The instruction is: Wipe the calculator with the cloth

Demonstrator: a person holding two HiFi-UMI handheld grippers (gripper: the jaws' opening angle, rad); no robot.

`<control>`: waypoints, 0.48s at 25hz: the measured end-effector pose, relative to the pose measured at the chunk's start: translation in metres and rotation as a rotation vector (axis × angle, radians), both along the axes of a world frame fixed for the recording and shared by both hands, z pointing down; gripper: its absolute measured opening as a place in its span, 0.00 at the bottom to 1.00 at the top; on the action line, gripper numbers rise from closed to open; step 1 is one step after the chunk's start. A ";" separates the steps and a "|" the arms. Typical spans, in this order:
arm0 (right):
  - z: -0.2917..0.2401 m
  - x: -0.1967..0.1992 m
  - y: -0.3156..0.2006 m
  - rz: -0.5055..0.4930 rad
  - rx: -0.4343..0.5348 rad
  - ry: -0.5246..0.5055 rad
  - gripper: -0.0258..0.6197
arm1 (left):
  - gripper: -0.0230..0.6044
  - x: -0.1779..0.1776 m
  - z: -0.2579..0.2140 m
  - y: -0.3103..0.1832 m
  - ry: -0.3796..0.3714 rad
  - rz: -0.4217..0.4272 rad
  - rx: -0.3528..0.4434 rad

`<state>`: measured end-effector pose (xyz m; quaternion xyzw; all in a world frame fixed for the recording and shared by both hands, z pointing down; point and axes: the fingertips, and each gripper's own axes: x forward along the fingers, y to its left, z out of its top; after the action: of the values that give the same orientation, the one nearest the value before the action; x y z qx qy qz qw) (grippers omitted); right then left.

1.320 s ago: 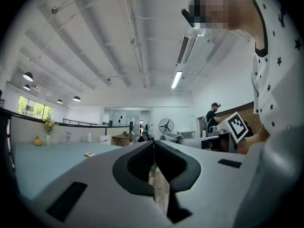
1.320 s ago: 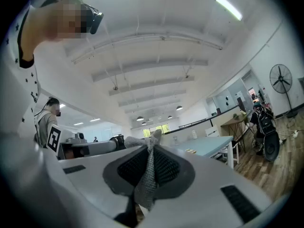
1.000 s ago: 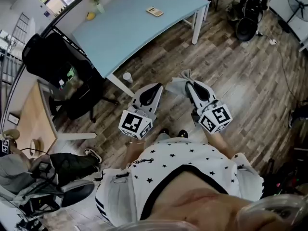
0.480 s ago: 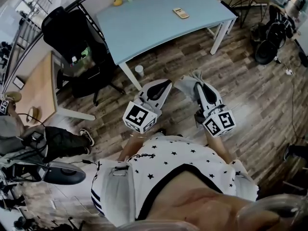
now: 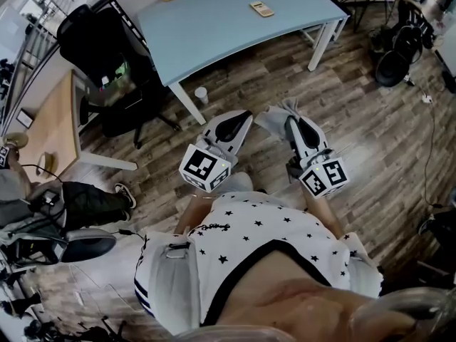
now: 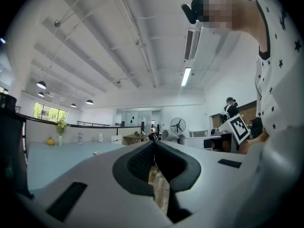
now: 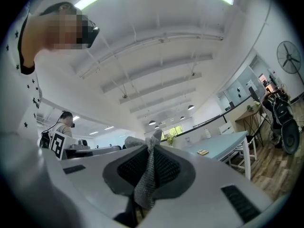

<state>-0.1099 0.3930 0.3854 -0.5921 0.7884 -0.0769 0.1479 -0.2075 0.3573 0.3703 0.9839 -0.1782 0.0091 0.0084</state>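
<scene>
The blue table point(image 5: 214, 27) is the biggest thing here and serves as the reference. It stands on the wooden floor point(image 5: 370, 120), with a black office chair point(image 5: 100, 55) off its left end and a pale cup point(image 5: 201, 95) on the floor beside its near left leg. The person stands on the near side of the table, well apart from it, with both tongs held out over bare floor. The left gripper point(image 5: 239, 120) has its jaws pressed together on nothing; only floorboards show through the slit below the tips. The right gripper point(image 5: 291, 120) is clamped on the grey cloth point(image 5: 274, 117), which sticks out in a crumpled tuft past the tips. The calculator point(image 5: 261, 8) lies flat on the table near the far edge, toward the right end and well away from both tongs. It sits ahead of them, roughly between their two lines, so neither is clearly nearer. The tongs angle inward: it falls left of the left jaws and right of the right jaws point(image 7: 203, 152). Its long axis seems to run at a slant to the table's far edge, though its facing is too small to read. The cloth-bearing right gripper will likely need to travel forward over the near edge to reach it.
</scene>
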 end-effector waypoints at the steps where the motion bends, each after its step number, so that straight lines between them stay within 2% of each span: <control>1: -0.001 0.002 0.002 0.006 0.002 0.000 0.09 | 0.09 0.003 -0.001 0.001 0.005 0.011 -0.007; 6: -0.004 0.020 0.010 0.062 -0.004 0.021 0.09 | 0.09 0.023 -0.006 0.010 0.003 0.058 0.015; 12: 0.008 0.032 0.007 0.077 -0.043 0.012 0.09 | 0.09 0.029 0.001 0.005 -0.006 0.052 0.003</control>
<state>-0.0780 0.4004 0.3939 -0.6255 0.7641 -0.0847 0.1332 -0.1783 0.3620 0.3711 0.9882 -0.1528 0.0121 0.0059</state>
